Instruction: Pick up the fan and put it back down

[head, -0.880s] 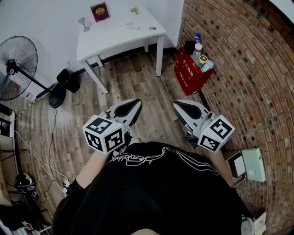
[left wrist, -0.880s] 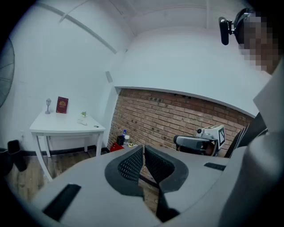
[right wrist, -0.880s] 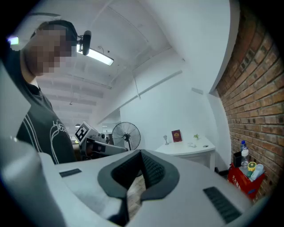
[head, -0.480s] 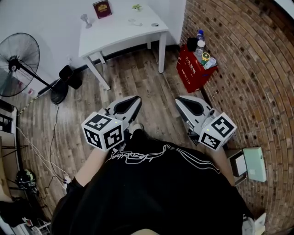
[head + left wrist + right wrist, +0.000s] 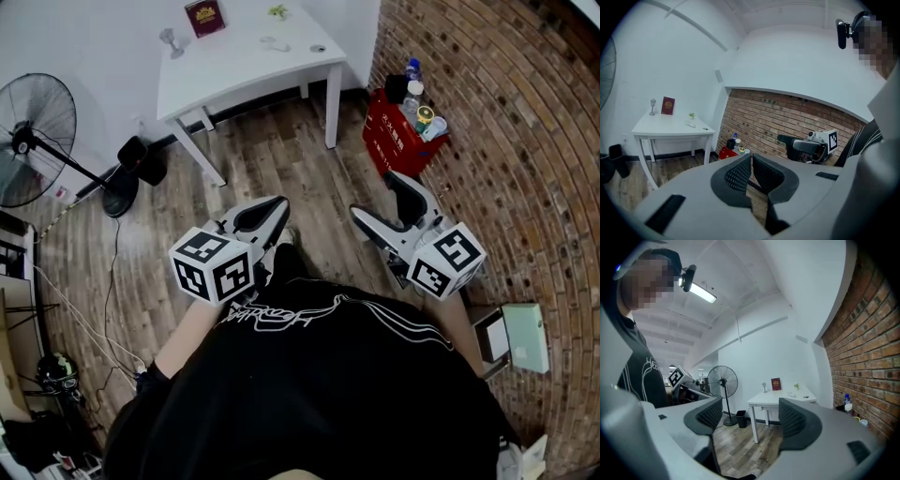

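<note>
The black pedestal fan (image 5: 33, 141) stands at the far left on the wooden floor, its round base (image 5: 117, 200) near the white wall. In the right gripper view the fan (image 5: 723, 383) rises beyond the jaws, well away from them. Both grippers hang in front of the person's chest, far from the fan. My left gripper (image 5: 270, 212) is shut, its pads nearly together with nothing between them (image 5: 752, 164). My right gripper (image 5: 386, 208) is open, its jaws spread wide and empty (image 5: 749, 414).
A white table (image 5: 234, 70) with a red book (image 5: 203, 17) stands against the far wall. A red crate (image 5: 396, 142) with bottles sits by the brick wall on the right. A black bin (image 5: 141, 159) and cables lie near the fan's base.
The right gripper's jaws have spread apart; in the earlier frames they lay together. The left gripper has kept its place and stayed shut.
</note>
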The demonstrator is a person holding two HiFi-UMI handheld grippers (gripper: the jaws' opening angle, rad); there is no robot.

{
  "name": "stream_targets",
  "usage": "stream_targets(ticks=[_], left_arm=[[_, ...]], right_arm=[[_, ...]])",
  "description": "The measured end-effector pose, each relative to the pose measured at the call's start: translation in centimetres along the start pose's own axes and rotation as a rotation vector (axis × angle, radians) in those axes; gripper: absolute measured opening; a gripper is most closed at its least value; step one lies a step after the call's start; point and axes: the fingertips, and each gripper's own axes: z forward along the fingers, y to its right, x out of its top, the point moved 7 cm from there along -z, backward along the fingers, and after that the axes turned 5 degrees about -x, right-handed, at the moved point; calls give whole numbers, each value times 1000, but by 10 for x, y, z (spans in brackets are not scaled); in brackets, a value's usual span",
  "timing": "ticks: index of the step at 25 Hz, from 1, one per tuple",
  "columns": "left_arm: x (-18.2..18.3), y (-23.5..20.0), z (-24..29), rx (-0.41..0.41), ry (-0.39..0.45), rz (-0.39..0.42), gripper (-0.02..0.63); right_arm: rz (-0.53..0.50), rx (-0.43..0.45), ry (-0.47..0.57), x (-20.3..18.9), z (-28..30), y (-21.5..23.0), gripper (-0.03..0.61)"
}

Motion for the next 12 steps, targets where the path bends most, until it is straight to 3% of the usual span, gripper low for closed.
stream_targets(ticks=[1,7,12], left_arm=[[0,-8,3,0,-2,-6,38],[25,-64,22,-13,13,-20,38],[49,-141,41,-4,5,-66,38]], right_arm=[[-6,-7,-6,-1,7,4,374],[-25,-27,-22,6,66,34,403],[-6,-52,-78,4,137,65,428]])
